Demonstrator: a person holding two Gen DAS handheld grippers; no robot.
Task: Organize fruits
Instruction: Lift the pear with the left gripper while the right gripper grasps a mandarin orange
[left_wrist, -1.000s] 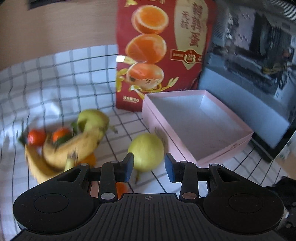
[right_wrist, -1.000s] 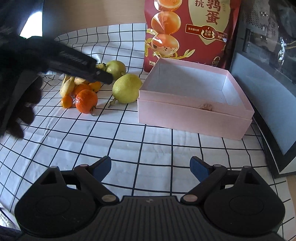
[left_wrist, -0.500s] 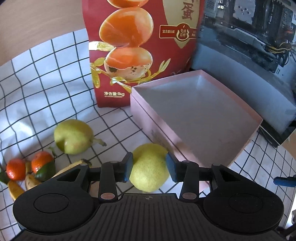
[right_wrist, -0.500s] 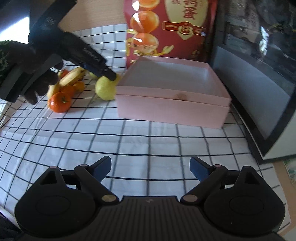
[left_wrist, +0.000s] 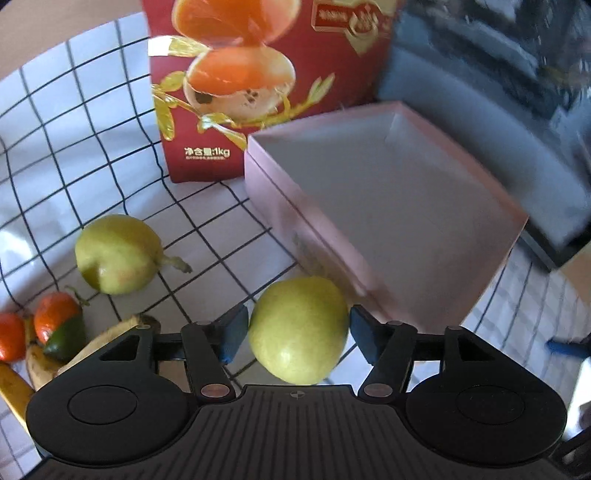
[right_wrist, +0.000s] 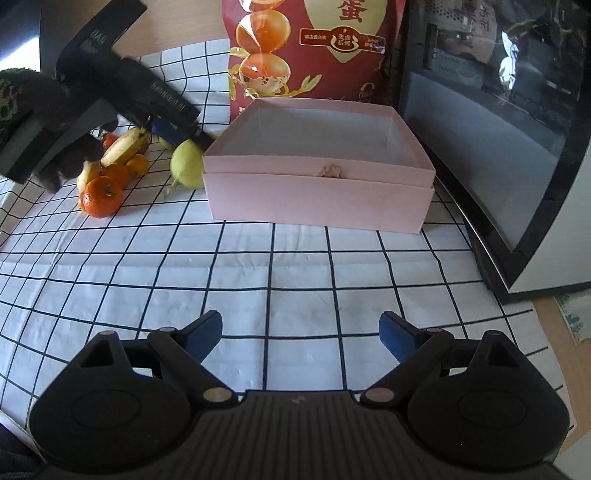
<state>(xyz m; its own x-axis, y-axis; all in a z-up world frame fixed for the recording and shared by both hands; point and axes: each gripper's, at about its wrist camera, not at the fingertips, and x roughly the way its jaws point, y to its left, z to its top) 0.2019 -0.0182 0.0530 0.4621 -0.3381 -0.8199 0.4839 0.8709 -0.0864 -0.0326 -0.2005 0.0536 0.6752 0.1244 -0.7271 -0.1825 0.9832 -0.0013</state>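
- Checked cloth (right_wrist: 295, 266) covers the counter; an empty pink box (right_wrist: 317, 184) sits on it.
- Left gripper (left_wrist: 295, 334): jaws just spread, pear (left_wrist: 299, 328) between them, pads not pressing.
- Right gripper (right_wrist: 301, 336): jaws spread, empty.

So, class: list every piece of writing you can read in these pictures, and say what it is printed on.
"净含量:1kg": gold print, low on the tall red glossy food bag.
"蛋": large gold character at the bag's top.
Red badge on the bag and white lettering on the black left gripper: too small or blurred to read.

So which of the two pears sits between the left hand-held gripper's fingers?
The pear beside the pink box; the other pear lies apart, nearer the tangerines.
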